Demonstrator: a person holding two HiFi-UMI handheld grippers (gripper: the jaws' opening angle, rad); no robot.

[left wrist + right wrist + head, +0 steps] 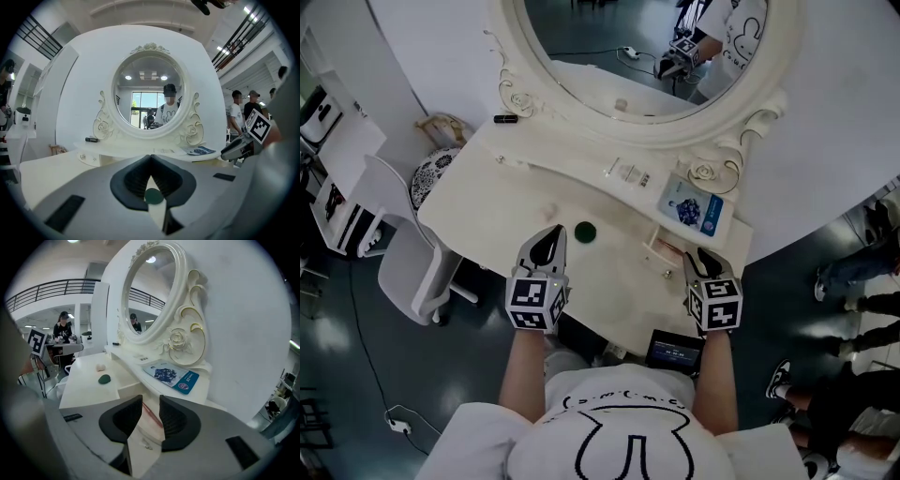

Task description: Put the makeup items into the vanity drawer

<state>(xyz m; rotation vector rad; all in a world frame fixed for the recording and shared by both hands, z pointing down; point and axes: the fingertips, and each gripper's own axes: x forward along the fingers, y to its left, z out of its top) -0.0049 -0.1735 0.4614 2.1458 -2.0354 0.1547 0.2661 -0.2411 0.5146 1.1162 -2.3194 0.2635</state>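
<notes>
A round dark-green makeup item [585,232] lies on the cream vanity top [487,202], just right of my left gripper [555,232]. In the left gripper view its tips meet at the left gripper [150,157], and the green item [153,196] shows through the gap below them, not gripped. My right gripper [703,255] hovers over the open drawer [654,251] at the right. Seen from the right gripper [150,399], the jaws stand apart with nothing pressed between them. A thin red stick [151,414] lies in the drawer beneath. The green item [104,378] lies far left there.
A black lipstick [505,119] lies on the back shelf at the left, a blue card [694,208] at the right. A small pale lump [100,367] sits beyond the green item. The oval mirror [581,37] stands behind. A white chair [403,253] is left of the vanity.
</notes>
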